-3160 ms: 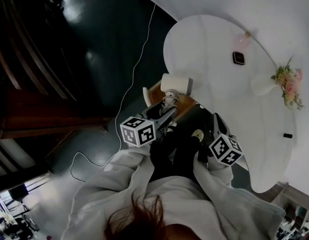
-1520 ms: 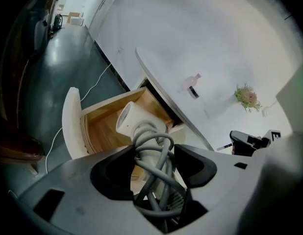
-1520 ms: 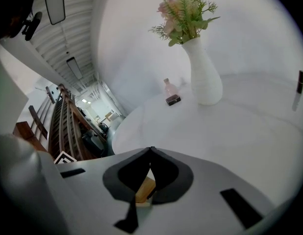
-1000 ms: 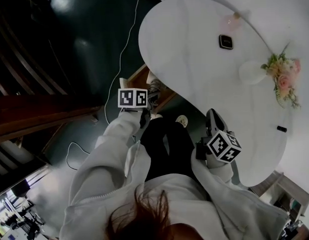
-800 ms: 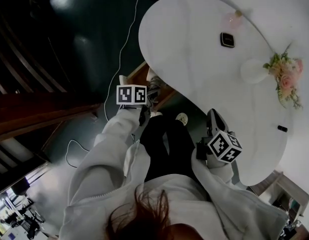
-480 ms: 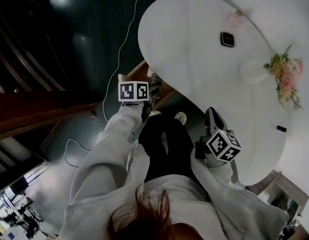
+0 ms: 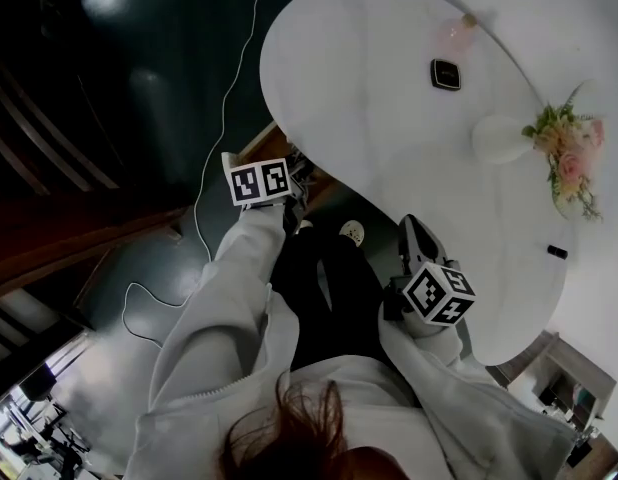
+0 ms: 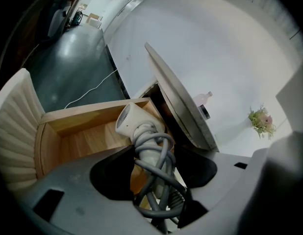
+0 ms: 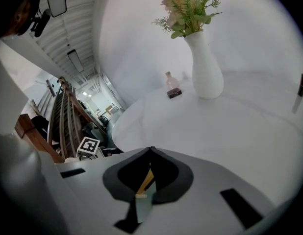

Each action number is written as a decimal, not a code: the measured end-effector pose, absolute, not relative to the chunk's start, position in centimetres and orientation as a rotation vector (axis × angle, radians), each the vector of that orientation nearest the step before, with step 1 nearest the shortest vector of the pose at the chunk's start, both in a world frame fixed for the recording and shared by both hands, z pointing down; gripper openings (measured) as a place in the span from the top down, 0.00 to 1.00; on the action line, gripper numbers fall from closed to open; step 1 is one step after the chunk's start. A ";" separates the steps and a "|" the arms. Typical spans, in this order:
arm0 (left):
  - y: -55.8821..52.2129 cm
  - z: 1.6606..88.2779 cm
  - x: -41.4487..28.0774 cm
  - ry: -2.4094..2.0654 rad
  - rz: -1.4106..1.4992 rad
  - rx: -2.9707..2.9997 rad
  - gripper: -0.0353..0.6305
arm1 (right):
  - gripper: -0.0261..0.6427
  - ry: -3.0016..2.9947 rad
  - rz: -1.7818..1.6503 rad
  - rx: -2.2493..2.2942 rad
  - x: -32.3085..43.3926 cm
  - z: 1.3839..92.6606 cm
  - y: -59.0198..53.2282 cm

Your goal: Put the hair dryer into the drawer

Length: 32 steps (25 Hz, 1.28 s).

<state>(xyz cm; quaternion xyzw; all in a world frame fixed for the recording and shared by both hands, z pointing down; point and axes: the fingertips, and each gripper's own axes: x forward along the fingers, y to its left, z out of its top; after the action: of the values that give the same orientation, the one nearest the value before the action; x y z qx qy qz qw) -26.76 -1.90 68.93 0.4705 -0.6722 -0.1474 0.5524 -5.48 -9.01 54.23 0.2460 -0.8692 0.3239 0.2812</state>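
Behind left gripper (image 8: 154,153), hair dryer (image 8: 133,121) half-hidden.

Hair dryer (image 8: 137,126): between the jaws of my left gripper (image 8: 152,169), head over the far right corner of the drawer (image 8: 83,119). Drawer: out from under the table (image 7: 369,88). On the table: bottle (image 9: 170,84) left of the vase (image 9: 204,72), farther from me.

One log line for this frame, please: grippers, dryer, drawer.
left gripper: shut on hair dryer, cord wound on it | hair dryer: head over open drawer, not released | right gripper: shut, empty
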 end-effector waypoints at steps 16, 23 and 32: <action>-3.6 72.1 -26.7 -1.636 -0.190 1.215 0.56 | 0.89 -2.277 0.844 0.586 -6.5 55.1 -7.2; -3.3 74.3 -26.8 -1.596 -0.127 1.135 0.56 | 0.89 -2.262 0.865 0.595 -6.2 55.5 -7.2; -1.9 77.0 -25.6 -1.510 0.005 1.033 0.56 | 0.89 -2.255 0.889 0.611 -5.6 55.7 -7.6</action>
<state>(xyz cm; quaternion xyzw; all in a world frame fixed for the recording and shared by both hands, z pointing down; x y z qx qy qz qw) -25.58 -1.86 76.97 0.4473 -0.6541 0.0022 0.6100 -5.64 -7.55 55.70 0.2321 -0.8560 0.3375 0.3155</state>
